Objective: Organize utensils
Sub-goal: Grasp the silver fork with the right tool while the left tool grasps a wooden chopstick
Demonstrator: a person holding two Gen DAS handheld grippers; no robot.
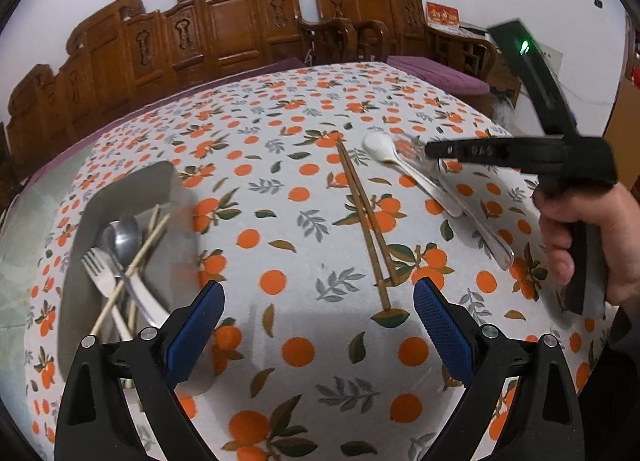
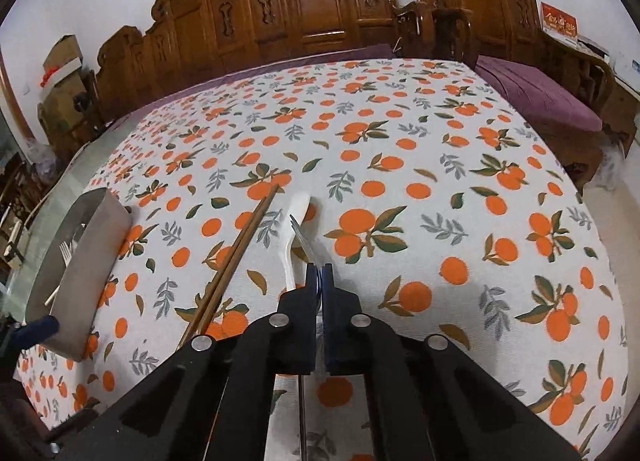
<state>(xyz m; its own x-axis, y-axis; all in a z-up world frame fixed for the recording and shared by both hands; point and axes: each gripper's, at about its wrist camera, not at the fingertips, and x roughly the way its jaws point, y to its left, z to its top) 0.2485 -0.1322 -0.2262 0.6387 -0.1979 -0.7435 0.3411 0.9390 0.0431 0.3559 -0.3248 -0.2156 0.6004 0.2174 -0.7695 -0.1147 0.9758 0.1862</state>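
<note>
- Utensils are seen split between a grey tray [image 1: 120,189], lying ahead and left of the left gripper [image 1: 316,313], and the orange-print tablecloth [image 2: 400,165].
- A metal fork [image 2: 297,229] is held clamped between the closed fingers of the right gripper [image 2: 320,273], its tines pointing forward past the fingertips and its handle running back beneath the tool.
- The left gripper is shown spread wide and holding nothing, hovering above the cloth.
- The step in hand is judged to be the pick-up of the fork; whether it has left the cloth cannot be told.
- Next, a lift and a carry leftward to the tray would be called for, with release above the pile inside.
- Counted on the cloth: one pair of brown chopsticks [image 1: 366,221], one white spoon [image 1: 380,147], one fork.
- Counted in the tray: one metal spoon [image 1: 122,235], at least one fork, and several pale chopsticks [image 1: 136,265], their number unclear.
</note>
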